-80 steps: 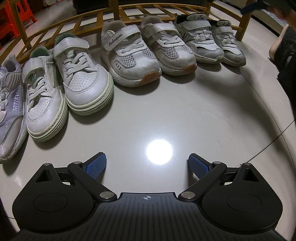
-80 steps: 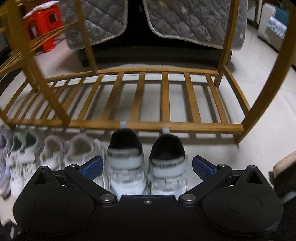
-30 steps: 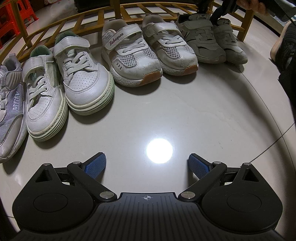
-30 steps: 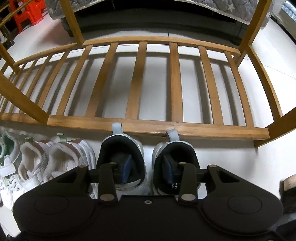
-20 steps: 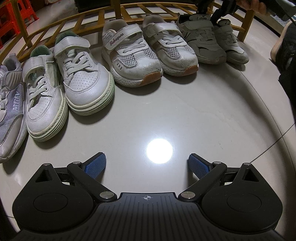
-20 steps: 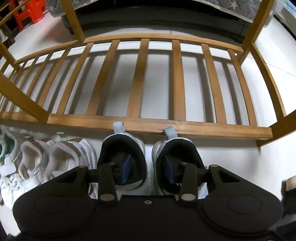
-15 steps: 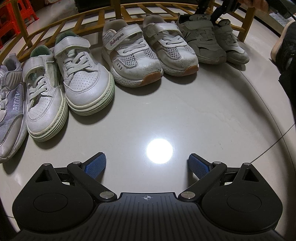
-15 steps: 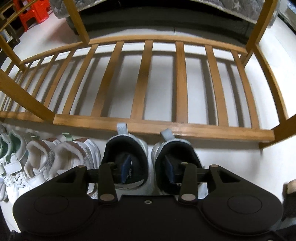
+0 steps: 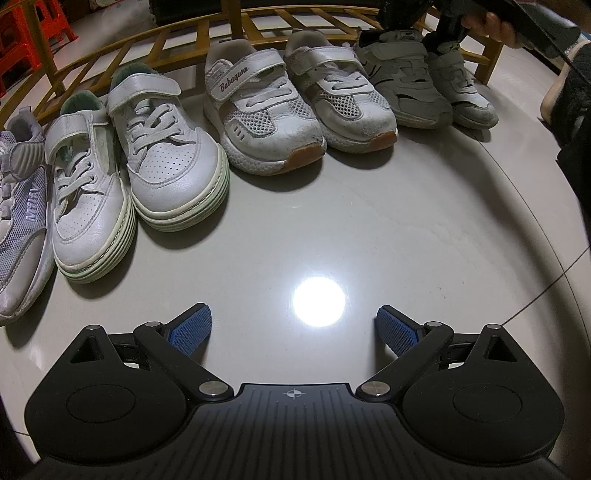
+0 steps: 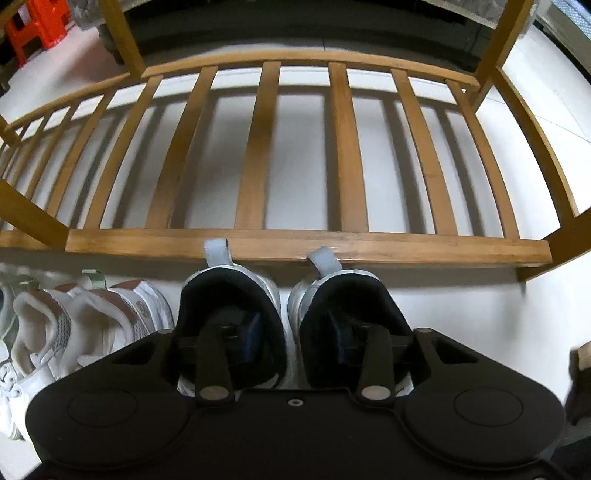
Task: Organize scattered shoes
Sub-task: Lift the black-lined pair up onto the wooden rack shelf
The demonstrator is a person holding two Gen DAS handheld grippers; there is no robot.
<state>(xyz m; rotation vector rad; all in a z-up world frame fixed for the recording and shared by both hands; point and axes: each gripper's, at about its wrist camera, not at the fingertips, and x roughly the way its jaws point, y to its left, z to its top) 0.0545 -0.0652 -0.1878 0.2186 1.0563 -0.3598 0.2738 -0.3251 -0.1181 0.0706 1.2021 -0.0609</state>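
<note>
A pair of grey strap shoes [image 10: 236, 306] stands on the floor with its heels at the wooden rack's front rail [image 10: 295, 245]. My right gripper [image 10: 293, 339] has one finger down each shoe's opening and is shut on the two inner walls, pinching the pair together. In the left wrist view the same grey pair [image 9: 406, 92] ends a row at the far right, with a hand [image 9: 491, 26] and the gripper above it. My left gripper [image 9: 293, 328] hangs open over bare floor, well short of the row.
Left of the grey pair stand a white-and-tan mesh pair [image 9: 266, 110], a white pair with green soles [image 9: 166, 155] and a lavender mesh shoe [image 9: 18, 221]. The slatted rack [image 9: 258, 18] runs behind the row. A red stool [image 10: 33, 26] stands far left. A person's dark shoe [image 9: 569, 92] is at the right edge.
The right gripper, open above the grey pair 2.7 s ago, has gone down into the two shoe openings and shut. It has shifted slightly forward since. The left gripper has not moved.
</note>
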